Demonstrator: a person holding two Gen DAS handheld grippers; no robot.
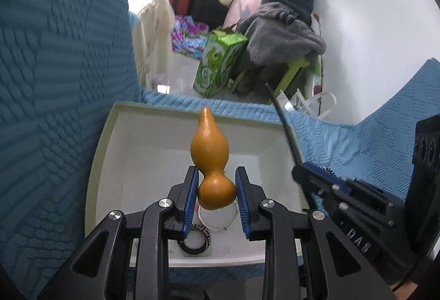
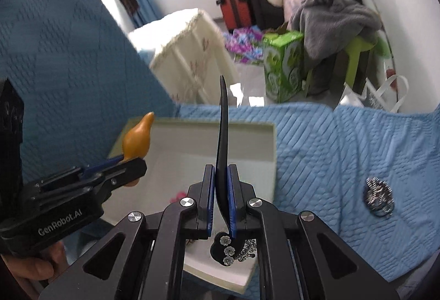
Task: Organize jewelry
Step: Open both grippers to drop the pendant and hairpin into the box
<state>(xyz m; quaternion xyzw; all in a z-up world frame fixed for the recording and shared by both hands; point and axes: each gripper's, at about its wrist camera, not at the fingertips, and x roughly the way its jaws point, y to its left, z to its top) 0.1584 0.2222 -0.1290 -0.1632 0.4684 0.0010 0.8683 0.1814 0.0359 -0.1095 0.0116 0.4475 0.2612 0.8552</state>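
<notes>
My left gripper (image 1: 216,191) is pinching an orange gourd ornament (image 1: 210,154) above the white box (image 1: 107,140); my right gripper (image 2: 221,199) is pinching a black hair stick (image 2: 222,135) over its edge.

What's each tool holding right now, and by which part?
The left tool grips an orange gourd by its smaller round bulb. The right tool pinches a black hair stick low on its shaft, just above the flowered end.
</notes>
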